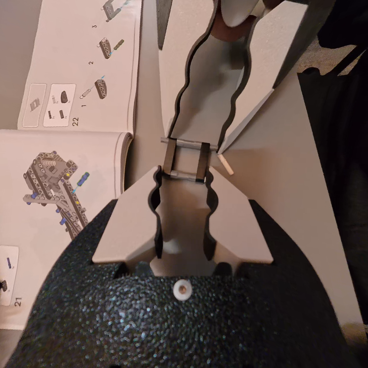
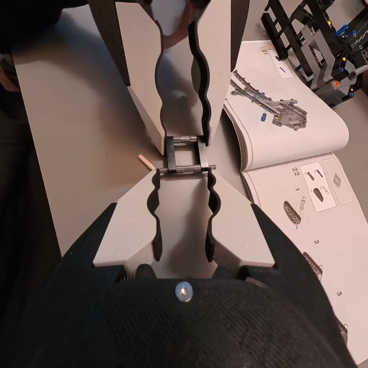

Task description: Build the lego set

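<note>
A small Lego frame, two black beams joined by two grey axles, hangs between both grippers just above the grey table. My left gripper is shut on the frame's near end. My right gripper comes in from the opposite side and clasps the far end. In the right wrist view the frame sits between my right gripper, shut across the near grey axle, and the left gripper opposite. A small tan pin lies on the table beside the frame; it also shows in the right wrist view.
The open instruction booklet lies left of the grippers and also shows in the right wrist view. A large partly built black and grey Lego model stands behind the booklet. The table edge runs close on the other side. Both grippers' tips are close together, under 4 cm apart.
</note>
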Available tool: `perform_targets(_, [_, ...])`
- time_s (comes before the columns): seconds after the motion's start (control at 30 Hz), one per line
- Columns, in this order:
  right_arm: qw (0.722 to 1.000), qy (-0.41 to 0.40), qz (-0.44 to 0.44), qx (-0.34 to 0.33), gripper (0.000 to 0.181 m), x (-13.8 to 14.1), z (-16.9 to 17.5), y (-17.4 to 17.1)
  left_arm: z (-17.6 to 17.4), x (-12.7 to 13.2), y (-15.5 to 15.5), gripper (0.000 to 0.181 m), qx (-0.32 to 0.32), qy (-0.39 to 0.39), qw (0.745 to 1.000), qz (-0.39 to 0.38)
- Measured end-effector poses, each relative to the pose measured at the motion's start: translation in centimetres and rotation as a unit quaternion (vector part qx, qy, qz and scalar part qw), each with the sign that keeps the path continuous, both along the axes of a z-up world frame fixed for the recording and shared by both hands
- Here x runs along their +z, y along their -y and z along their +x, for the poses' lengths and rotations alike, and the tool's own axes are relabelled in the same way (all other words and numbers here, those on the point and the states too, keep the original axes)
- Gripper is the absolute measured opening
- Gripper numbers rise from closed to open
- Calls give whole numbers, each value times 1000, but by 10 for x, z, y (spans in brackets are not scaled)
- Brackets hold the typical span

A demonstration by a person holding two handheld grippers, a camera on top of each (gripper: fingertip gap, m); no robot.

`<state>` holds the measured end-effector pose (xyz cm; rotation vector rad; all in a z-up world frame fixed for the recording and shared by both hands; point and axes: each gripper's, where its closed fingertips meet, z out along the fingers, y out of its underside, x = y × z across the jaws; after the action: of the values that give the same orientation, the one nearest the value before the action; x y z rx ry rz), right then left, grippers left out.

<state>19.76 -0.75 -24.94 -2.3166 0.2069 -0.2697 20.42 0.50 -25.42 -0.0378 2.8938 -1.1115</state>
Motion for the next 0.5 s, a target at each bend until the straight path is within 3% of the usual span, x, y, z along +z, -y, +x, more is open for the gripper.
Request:
perform_targets(0.07, [1000, -6, -7, -2, 45, -1, -2, -2, 4, -1, -4, 53, 31, -11, 999, 13])
perform_targets(0.17, [1000, -1, -16, 1, 46, -3, -4, -6, 1, -3, -8, 55, 57, -67, 996, 23])
perform_targets(0.5, [999, -39, 8, -20, 46, -5, -1, -7, 1, -2, -6, 42, 11, 7, 1000, 27])
